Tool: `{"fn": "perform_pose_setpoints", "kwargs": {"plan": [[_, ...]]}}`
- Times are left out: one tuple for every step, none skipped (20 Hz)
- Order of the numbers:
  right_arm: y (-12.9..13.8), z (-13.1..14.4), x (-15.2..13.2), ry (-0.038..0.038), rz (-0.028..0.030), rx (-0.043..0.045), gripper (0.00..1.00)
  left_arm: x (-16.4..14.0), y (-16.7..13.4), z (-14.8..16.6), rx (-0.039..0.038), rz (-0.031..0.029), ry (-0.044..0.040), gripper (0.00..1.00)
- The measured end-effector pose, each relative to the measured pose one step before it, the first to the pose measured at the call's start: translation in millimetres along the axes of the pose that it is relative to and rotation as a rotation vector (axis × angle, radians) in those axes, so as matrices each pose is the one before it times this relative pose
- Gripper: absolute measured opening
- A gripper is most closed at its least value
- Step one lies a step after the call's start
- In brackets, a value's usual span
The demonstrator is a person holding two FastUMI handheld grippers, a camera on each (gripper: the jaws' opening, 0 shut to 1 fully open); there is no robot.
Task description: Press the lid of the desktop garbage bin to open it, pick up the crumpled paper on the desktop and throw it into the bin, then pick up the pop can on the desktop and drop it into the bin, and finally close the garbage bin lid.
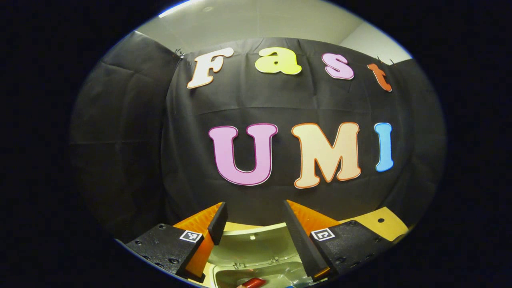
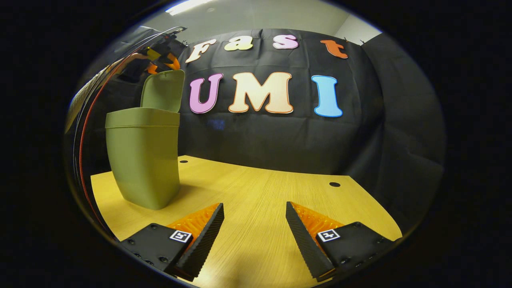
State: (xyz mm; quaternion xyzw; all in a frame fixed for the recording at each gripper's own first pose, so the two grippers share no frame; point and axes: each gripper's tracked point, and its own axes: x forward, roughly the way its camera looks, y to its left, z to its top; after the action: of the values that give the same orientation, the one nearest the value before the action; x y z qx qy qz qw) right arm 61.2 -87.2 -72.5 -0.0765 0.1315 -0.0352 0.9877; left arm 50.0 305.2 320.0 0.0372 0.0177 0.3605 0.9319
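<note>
Below the left tool (image 1: 256,228), whose fingers are spread wide on nothing, the bin (image 1: 256,276) is seen open, its smooth pale plastic lid (image 1: 256,244) raised; a glossy red shape, judged the pop can (image 1: 253,283), lies inside. In the right gripper view, the right tool (image 2: 255,228) gapes empty over the bare wood-grain bench (image 2: 260,192), with the tapered bin far left. Only closing the lid seems left.

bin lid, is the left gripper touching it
Apart. In the left gripper view the left gripper hangs open above the raised lid, whose inner face shows between its fingers.
</note>
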Motion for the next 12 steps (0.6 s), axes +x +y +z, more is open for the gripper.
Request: {"fn": "perform_pose_setpoints", "kwargs": {"plan": [[-1.2, -1.57, 2.33, -0.00118, -0.00236, 0.00224, 0.98, -5.03, -2.11, -0.89, 0.0055, -0.01299, -0.00619, 0.84], [-0.51, -0.04, 2.21, -0.00037, -0.00194, -0.00005, 0.98, -4.88, -1.47, -1.01, 0.00802, -0.01555, -0.0134, 0.86], [-0.06, -2.02, 1.81, -0.00126, 0.00033, -0.00021, 0.98, -7.49, -3.93, -2.82, 0.00339, -0.02481, -0.00149, 0.85], [1.63, -0.03, 0.85, -0.00045, 0.00335, 0.00001, 0.98, -9.32, -5.65, -4.15, -0.00564, -0.02501, -0.00048, 0.85], [1.96, -0.36, 0.55, -0.00256, 0.00482, -0.0021, 0.98, -8.2, -5.37, -4.19, -0.00688, -0.02832, -0.00108, 0.85], [2.1, 1.45, -0.08, -0.00524, 0.00338, -0.00375, 0.98, -7.73, -5.08, -6.87, -0.00996, -0.02651, 0.00185, 0.84], [1.96, 0.7, -0.77, -0.00655, 0.00355, -0.0047, 0.98, -7.77, -2.39, -6.12, -0.00815, -0.01778, 0.00008, 0.84], [2.3, 1.7, -1.23, -0.00699, 0.00445, -0.00396, 0.98, -6.62, -2.83, -6.38, -0.01024, -0.01234, -0.00558, 0.84], [1.9, 2.48, -1.37, -0.00744, 0.00383, -0.00221, 0.98, -7.04, -3.85, -5.21, -0.00665, -0.01014, -0.00598, 0.84], [2.37, 1.75, -1.38, -0.00444, 0.00438, -0.00015, 0.98, -8.0, -3.49, -8.27, -0.00275, -0.00962, -0.00395, 0.87], [2.57, -0.02, -1.12, -0.00159, 0.00622, 0.00023, 1.0, -7.92, -5.59, -6.72, 0.00316, -0.01273, -0.00597, 0.83], [2.9, 0.44, -1.32, -0.00013, 0.00487, -0.00065, 0.98, -9.03, -6.28, -6.76, 0.00995, -0.01528, -0.0097, 0.83]]}}
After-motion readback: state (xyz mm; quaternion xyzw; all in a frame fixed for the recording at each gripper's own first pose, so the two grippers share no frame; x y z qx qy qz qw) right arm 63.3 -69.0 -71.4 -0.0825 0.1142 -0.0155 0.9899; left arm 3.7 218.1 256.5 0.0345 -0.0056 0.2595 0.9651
